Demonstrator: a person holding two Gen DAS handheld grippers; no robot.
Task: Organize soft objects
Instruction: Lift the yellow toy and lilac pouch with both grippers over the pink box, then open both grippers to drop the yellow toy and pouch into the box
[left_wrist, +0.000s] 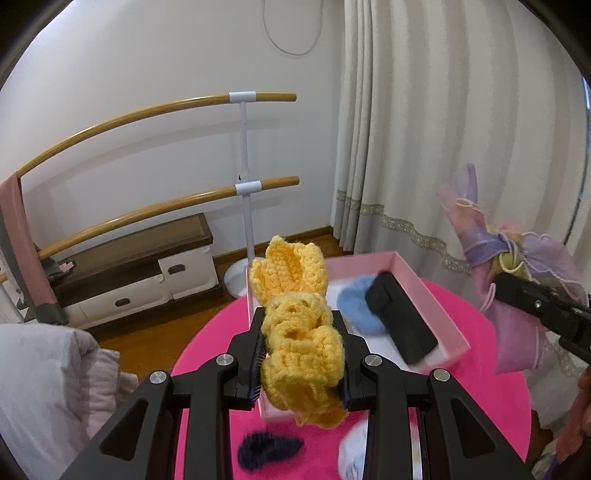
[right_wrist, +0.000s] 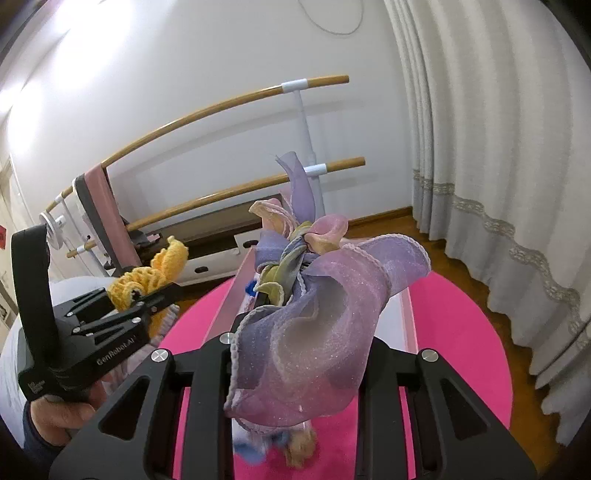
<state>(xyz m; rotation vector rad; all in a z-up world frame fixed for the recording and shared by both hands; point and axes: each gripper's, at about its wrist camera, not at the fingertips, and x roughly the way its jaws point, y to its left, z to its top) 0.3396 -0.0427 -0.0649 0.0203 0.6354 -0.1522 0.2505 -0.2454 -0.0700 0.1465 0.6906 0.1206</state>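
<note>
- The left gripper is clamped on a yellow crocheted piece, its two fingers pressed into the yarn from both sides; the piece is lifted above the near left corner of the pink box.
- The right gripper is closed on a sheer purple scarf, knotted with a pale yellow-green band; the fabric drapes back over the fingers and hides them almost fully, and the bundle hangs above the box.
- On the pink round table, at its near edge, lie a dark navy fuzzy piece and, just right of it, a white and pale blue fluffy item, partly behind the left gripper's frame.
- The box sits on the table towards its far edge; inside are a light blue fuzzy ball and a black case touching it on the right, the case tilted along the box's right wall.
- Beyond the table stand a ballet barre with two wooden rails, a low cabinet against the wall, and cream curtains on the right.
</note>
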